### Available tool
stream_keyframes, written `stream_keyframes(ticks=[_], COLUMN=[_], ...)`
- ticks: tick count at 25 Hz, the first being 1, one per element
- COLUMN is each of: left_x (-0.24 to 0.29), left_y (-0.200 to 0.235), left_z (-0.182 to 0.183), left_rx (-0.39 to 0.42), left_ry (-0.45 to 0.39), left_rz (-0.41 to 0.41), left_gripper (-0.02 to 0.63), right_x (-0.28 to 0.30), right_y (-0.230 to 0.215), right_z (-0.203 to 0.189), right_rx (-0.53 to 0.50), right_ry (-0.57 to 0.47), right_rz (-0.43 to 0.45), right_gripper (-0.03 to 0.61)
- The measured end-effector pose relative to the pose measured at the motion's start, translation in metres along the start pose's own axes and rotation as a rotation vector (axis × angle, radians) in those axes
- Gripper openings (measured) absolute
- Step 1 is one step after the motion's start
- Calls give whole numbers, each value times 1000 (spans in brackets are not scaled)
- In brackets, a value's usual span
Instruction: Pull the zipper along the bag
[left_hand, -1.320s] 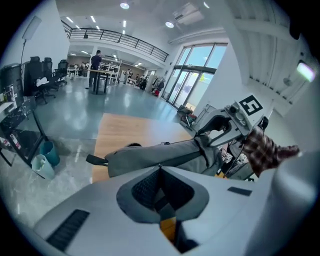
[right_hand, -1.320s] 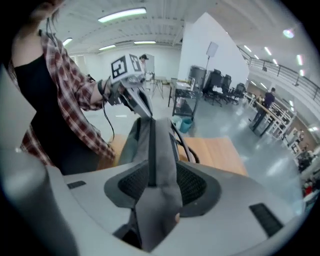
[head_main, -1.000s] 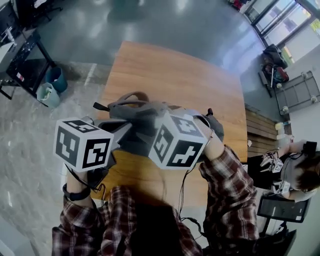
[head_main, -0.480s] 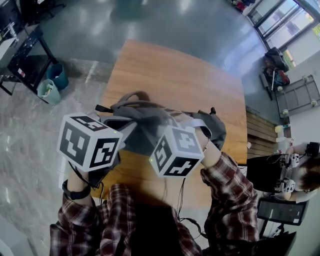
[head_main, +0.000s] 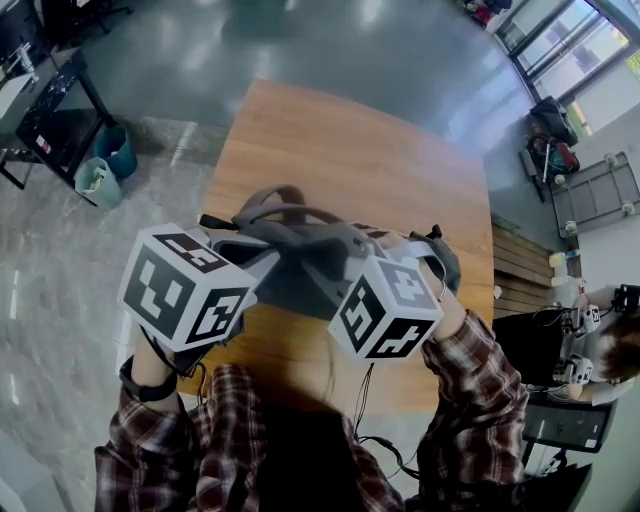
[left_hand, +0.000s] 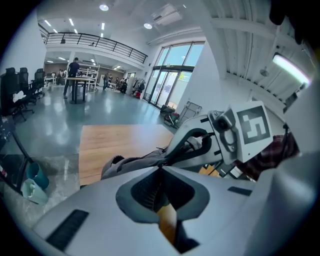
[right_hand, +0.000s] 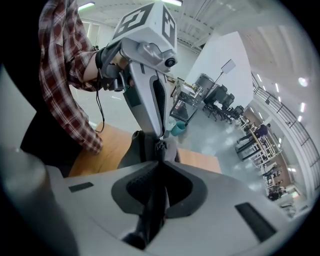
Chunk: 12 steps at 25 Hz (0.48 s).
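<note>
- Bag (head_main: 300, 268): one grey bag lies on the near part of the wooden tabletop (head_main: 340, 140), between the two hand-held grippers.
- Left hand-held gripper (left_hand: 161, 169): its jaws are pressed together on a thin dark bit of the bag's cloth, at the bag's left end.
- Right hand-held gripper (right_hand: 159, 161): its jaws are pinched on a dark strip of the bag, at the bag's right end. I cannot tell if this strip is the zipper tab or just cloth.
- Done so far, as I judge it: both grabs are made. The bag looks stretched a little between the two ends, so one side can hold it steady while the other pulls.
- Left to do, as I judge it: most of the pull along the bag. The zipper line hides under the marker cubes in the head view, so I cannot tell how much of it is open or closed.
- Count of the main things: one bag, one tabletop, two hand-held grippers.
- Count of the marker cubes: two, a left cube (head_main: 185, 285) and a right cube (head_main: 388, 308).
- Count of other things: two buckets stand on the floor at the far left, a blue bucket (head_main: 113, 157) and a pale bucket (head_main: 95, 187).
</note>
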<state>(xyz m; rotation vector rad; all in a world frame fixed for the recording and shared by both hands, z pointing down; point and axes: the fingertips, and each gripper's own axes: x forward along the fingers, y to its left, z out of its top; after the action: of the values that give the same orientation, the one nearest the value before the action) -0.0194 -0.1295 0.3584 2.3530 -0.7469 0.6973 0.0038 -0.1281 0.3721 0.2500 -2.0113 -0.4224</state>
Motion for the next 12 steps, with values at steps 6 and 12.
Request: stream_keyframes(ticks=[6,12], left_x=[5,4], left_y=[-3,11], left_z=[-9,-21], left_rx=[-15,-99], left_ry=[15,-12], left_rz=[-55,-112], left_gripper=[18,20], right_x=[-13,-37], right_y=[8,5], right_z=[-14,-28], right_rx=[22,51], right_ry=[-41,-104], right_rz=[74,156], right_gripper=[37,37])
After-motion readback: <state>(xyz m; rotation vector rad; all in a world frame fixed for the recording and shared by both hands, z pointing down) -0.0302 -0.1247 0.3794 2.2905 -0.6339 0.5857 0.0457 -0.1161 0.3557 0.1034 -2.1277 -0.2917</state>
